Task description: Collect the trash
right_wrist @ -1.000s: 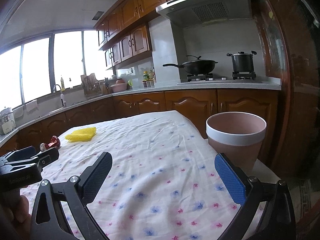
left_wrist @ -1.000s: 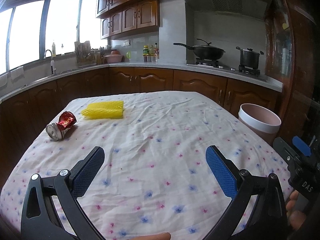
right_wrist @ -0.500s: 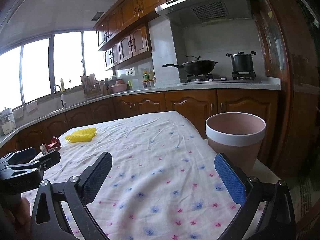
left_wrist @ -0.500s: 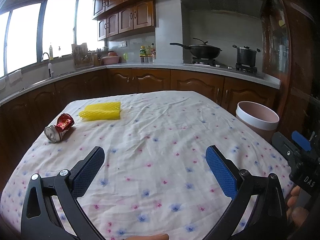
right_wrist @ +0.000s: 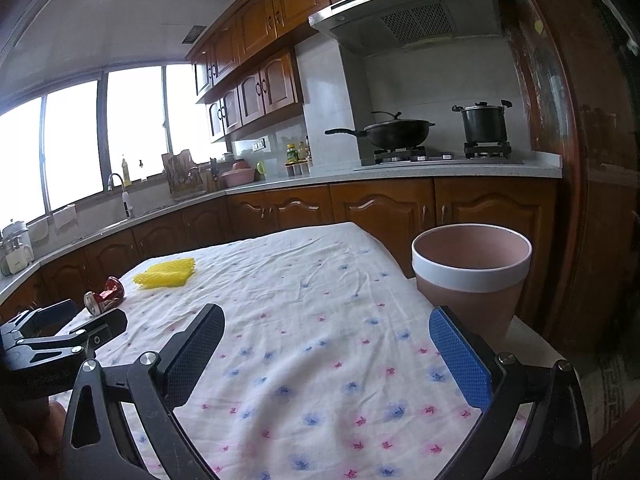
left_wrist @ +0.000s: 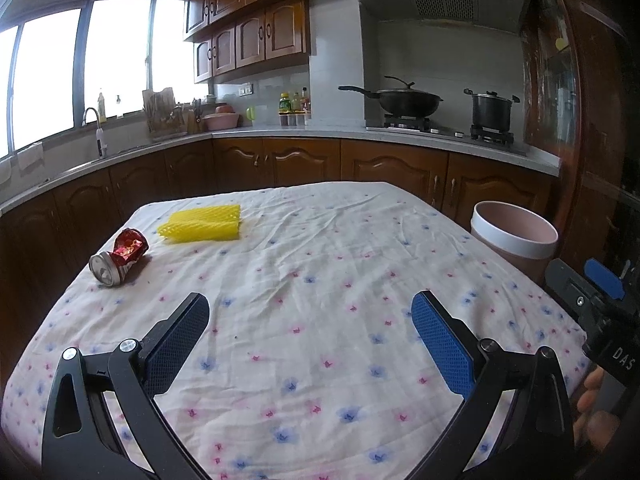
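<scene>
Ahead-left of the wide-open, empty left gripper (left_wrist: 310,316), a crushed red aluminium can (left_wrist: 119,256) lies just beside yellow foam netting (left_wrist: 202,224) on the flowered tablecloth (left_wrist: 320,264), nothing between. Right of the spread, empty right gripper (right_wrist: 326,330) stands a pink white-rimmed bin (right_wrist: 472,280); the can (right_wrist: 103,296) lies far left.

The left hand-held gripper (left_wrist: 310,338) is held level and low, its two blue-padded fingers spread wide with nothing between them. The right hand-held gripper (right_wrist: 326,346) sits alongside it at much the same height, jaws likewise wide apart and empty. In the left wrist view the right hand-held gripper's black body shows at the right edge, with the person's fingers (left_wrist: 592,392) wrapped under it. In the right wrist view the left hand-held gripper's fingers reach in from the left edge, well parted.
</scene>
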`<state>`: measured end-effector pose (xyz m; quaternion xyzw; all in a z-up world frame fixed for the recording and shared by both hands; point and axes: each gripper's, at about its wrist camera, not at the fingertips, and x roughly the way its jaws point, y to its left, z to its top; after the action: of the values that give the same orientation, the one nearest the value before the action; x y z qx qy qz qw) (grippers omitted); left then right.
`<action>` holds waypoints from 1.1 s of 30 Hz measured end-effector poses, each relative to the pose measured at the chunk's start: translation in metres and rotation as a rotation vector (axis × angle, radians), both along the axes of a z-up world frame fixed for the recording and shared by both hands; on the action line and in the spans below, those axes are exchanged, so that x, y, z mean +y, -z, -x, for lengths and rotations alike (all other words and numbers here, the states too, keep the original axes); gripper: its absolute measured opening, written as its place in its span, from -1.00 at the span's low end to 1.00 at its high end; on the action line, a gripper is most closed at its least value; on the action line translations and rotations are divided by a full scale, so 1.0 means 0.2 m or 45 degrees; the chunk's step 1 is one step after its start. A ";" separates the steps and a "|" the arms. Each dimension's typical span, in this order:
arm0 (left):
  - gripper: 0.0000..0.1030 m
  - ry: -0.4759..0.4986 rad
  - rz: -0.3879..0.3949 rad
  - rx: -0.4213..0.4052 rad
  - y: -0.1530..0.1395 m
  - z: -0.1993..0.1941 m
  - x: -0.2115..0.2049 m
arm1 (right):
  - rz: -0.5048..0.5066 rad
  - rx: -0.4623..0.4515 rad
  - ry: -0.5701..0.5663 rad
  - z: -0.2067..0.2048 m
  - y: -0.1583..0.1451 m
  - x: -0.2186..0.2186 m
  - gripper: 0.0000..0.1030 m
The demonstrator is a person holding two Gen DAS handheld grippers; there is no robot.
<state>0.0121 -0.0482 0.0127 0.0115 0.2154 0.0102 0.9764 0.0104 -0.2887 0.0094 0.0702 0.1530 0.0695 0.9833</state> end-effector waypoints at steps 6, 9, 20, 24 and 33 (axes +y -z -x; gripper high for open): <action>1.00 0.004 -0.003 -0.003 0.00 0.00 -0.01 | -0.003 -0.001 -0.004 0.00 0.00 0.00 1.00; 1.00 0.004 0.000 -0.002 0.00 0.00 -0.01 | 0.002 0.005 -0.003 0.00 0.00 0.00 1.00; 1.00 0.006 -0.001 -0.001 0.00 0.00 -0.01 | 0.005 0.008 -0.007 0.00 -0.01 0.00 1.00; 1.00 0.006 0.001 -0.001 0.00 0.00 -0.01 | 0.004 0.009 -0.006 0.00 -0.01 0.00 1.00; 1.00 0.008 -0.001 -0.001 0.00 0.00 -0.01 | 0.006 0.009 -0.009 0.00 0.00 0.01 1.00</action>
<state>0.0122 -0.0501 0.0123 0.0126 0.2150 0.0074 0.9765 0.0114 -0.2876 0.0100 0.0677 0.1568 0.0724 0.9826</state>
